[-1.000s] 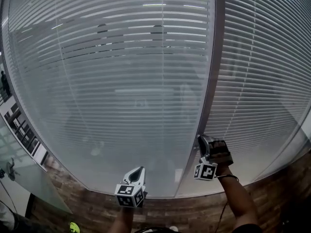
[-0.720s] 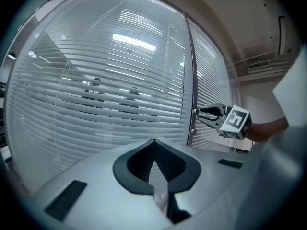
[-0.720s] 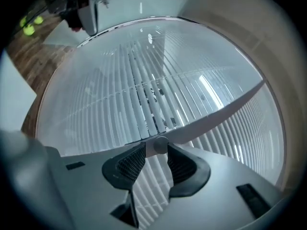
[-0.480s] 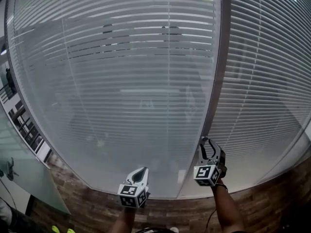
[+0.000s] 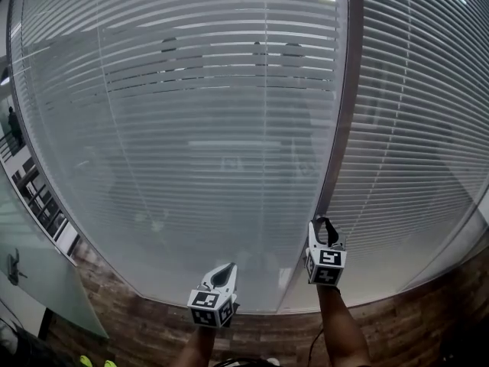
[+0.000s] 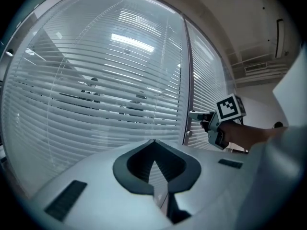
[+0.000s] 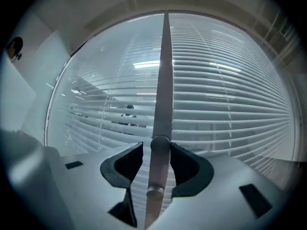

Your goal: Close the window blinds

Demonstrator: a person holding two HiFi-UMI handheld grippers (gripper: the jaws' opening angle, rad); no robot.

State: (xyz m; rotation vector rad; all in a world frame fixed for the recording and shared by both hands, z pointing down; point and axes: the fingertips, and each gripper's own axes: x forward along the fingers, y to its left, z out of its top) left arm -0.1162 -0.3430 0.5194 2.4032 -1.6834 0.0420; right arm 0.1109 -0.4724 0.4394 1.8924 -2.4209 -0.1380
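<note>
The blinds (image 5: 191,128) hang part-open behind the glass (image 5: 229,266), and the right hand-held gripper (image 5: 324,224), jaws just opened around the post's (image 5: 341,128) knob (image 7: 160,144), likely must clamp and twist it, while the left hand-held gripper (image 5: 221,268) waits closed.

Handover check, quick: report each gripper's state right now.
Left gripper: closed, empty.
Right gripper: open, jaws just opened, blind knob between them, not gripped.

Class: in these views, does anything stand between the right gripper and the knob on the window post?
Nothing visible does. The knob on the post already sits between the right gripper's jaws, which have just been opening and stand apart beside it.
</note>
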